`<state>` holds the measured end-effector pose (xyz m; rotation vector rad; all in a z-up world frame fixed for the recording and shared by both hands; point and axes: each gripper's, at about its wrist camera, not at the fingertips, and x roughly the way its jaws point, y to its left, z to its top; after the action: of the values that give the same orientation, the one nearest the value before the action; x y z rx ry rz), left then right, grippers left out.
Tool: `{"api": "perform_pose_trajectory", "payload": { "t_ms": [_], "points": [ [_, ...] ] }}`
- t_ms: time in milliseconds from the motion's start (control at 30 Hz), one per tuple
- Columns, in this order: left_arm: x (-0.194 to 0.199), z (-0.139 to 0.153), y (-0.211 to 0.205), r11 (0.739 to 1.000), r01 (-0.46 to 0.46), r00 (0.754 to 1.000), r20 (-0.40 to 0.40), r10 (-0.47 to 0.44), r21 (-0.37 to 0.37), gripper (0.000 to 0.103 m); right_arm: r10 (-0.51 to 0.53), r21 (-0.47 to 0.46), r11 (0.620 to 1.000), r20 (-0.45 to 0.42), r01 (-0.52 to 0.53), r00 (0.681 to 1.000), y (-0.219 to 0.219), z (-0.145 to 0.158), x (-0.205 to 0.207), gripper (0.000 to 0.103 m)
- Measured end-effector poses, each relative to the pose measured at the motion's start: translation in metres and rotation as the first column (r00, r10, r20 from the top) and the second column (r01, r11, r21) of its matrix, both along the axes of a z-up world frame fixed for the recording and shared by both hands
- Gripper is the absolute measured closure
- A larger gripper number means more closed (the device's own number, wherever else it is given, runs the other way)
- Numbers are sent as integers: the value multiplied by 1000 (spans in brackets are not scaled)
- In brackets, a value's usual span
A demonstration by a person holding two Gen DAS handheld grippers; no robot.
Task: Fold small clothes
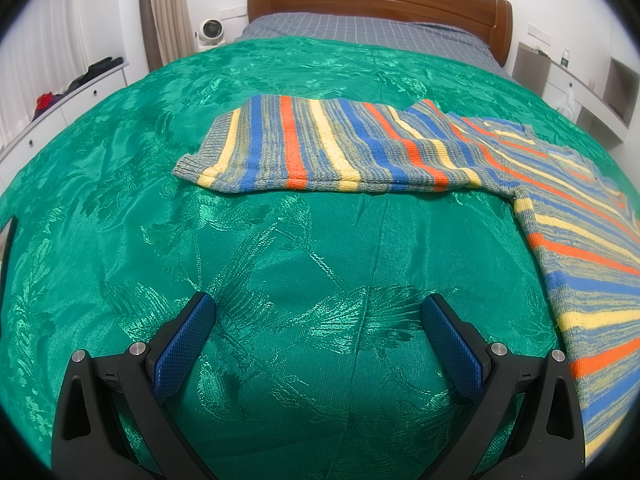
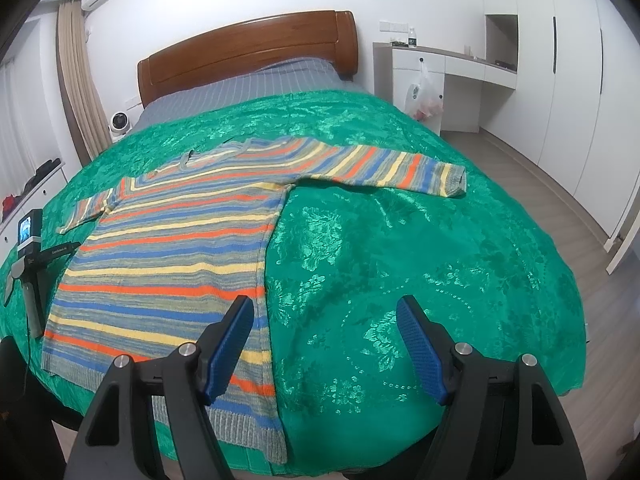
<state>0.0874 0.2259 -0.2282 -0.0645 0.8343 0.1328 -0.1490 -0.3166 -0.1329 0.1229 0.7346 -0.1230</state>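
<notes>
A striped knit sweater (image 2: 172, 248) in blue, orange, yellow and grey lies flat on the green bedspread (image 2: 400, 248), both sleeves spread out. In the left wrist view its left sleeve (image 1: 320, 148) stretches across the middle and its body (image 1: 592, 264) runs off to the right. My left gripper (image 1: 318, 312) is open and empty above bare bedspread (image 1: 280, 264), in front of the sleeve. My right gripper (image 2: 324, 316) is open and empty, above the sweater's right side edge near the hem. The right sleeve (image 2: 384, 168) reaches far right.
A wooden headboard (image 2: 248, 48) and grey sheet (image 1: 360, 32) lie beyond. A small fan (image 1: 210, 32) stands at far left. White drawers (image 1: 60, 108) stand on the left, a desk with a plastic bag (image 2: 424, 92) on the right. The left gripper's handle (image 2: 32, 248) shows at the left edge.
</notes>
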Motion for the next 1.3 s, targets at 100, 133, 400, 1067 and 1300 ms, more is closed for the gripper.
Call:
{"api": "perform_pose_trajectory", "payload": {
  "t_ms": [100, 133, 400, 1067, 1300],
  "points": [
    [0, 0, 0, 1000, 0, 1000, 0, 0, 0, 0, 1, 1, 1000, 1, -1, 1000, 0, 0, 0, 30],
    [0, 0, 0, 1000, 0, 1000, 0, 0, 0, 0, -1, 2, 1000, 2, 1, 1000, -1, -1, 0, 30],
    [0, 0, 0, 1000, 0, 1000, 0, 0, 0, 0, -14, 13, 1000, 7, 14, 1000, -2, -2, 0, 30],
    [0, 0, 0, 1000, 0, 1000, 0, 0, 0, 0, -22, 20, 1000, 19, 22, 1000, -4, 3, -4, 30],
    [0, 0, 0, 1000, 0, 1000, 1, 0, 0, 0, -27, 20, 999, 27, 26, 999, -5, 5, -7, 30]
  ]
}}
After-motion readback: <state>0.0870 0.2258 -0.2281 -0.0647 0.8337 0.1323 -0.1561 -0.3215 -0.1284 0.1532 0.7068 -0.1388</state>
